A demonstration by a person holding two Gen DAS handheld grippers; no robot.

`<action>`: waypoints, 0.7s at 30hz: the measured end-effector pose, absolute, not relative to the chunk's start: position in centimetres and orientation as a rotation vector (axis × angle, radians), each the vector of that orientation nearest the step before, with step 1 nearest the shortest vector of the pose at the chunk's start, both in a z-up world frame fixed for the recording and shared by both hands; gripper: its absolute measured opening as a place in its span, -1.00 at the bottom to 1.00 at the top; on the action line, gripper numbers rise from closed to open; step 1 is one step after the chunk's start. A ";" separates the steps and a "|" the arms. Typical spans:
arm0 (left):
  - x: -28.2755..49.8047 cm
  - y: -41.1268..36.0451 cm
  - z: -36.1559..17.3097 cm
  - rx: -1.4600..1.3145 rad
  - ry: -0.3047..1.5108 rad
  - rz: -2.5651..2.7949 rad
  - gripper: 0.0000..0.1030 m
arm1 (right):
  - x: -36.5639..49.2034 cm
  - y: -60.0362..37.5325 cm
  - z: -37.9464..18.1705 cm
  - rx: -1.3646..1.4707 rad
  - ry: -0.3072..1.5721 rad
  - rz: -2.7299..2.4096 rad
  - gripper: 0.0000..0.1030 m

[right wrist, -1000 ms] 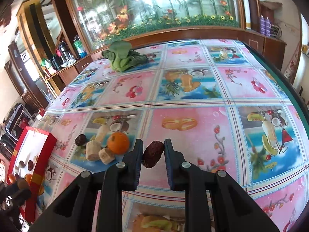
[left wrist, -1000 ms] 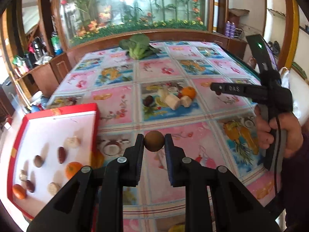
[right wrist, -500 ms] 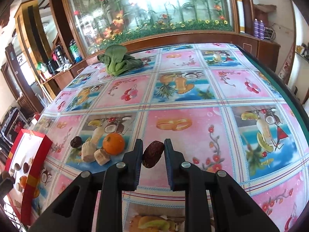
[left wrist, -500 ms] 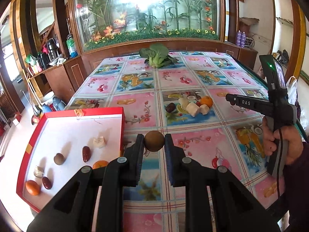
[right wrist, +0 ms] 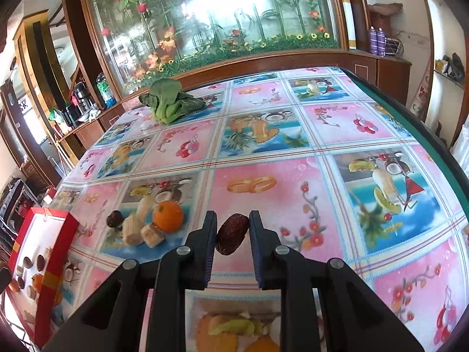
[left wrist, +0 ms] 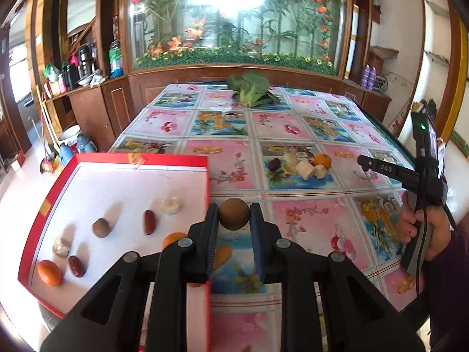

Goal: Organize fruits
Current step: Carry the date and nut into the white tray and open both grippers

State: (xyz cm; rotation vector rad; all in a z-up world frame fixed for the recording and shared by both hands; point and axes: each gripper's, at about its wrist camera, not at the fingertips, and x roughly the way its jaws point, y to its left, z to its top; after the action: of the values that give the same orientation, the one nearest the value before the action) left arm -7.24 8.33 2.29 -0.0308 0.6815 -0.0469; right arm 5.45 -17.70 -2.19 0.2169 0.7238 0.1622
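My left gripper (left wrist: 234,218) is shut on a round brown fruit (left wrist: 234,214), held above the table just right of the red box (left wrist: 123,158). The box has a white floor holding several fruits: oranges, red dates, a brown fruit and pale pieces. My right gripper (right wrist: 233,231) is shut on a dark red date (right wrist: 231,234) above the table. A small pile (right wrist: 146,226) of an orange, pale pieces and a dark date lies on the table to its left; the pile also shows in the left wrist view (left wrist: 302,165). The right gripper also shows in the left wrist view (left wrist: 363,161).
A leafy green vegetable (right wrist: 168,102) lies at the far end of the fruit-print tablecloth (right wrist: 322,176). The red box (right wrist: 55,252) sits at the table's left edge. Wooden cabinets and a glass display stand behind the table.
The left gripper has swung left with the brown fruit, so the red box now sits closer and more central in its view. The right gripper has barely moved with its date.
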 end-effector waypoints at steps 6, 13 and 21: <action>-8.5 13.5 2.6 -0.109 0.655 0.017 -0.55 | 3.9 -12.5 -1.4 0.210 0.734 0.286 -0.60; -9.6 19.7 3.2 -0.152 0.622 0.121 -0.55 | 2.7 -2.3 0.3 0.116 0.775 0.524 -0.60; -7.8 25.7 3.0 -0.159 0.670 0.207 -0.55 | 2.8 6.9 2.2 0.057 0.819 0.723 -0.60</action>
State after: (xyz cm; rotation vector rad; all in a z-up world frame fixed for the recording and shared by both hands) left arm -7.78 25.73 3.03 -0.1587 0.6697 0.2066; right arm 2.79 6.93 2.22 0.0566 0.8194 0.7228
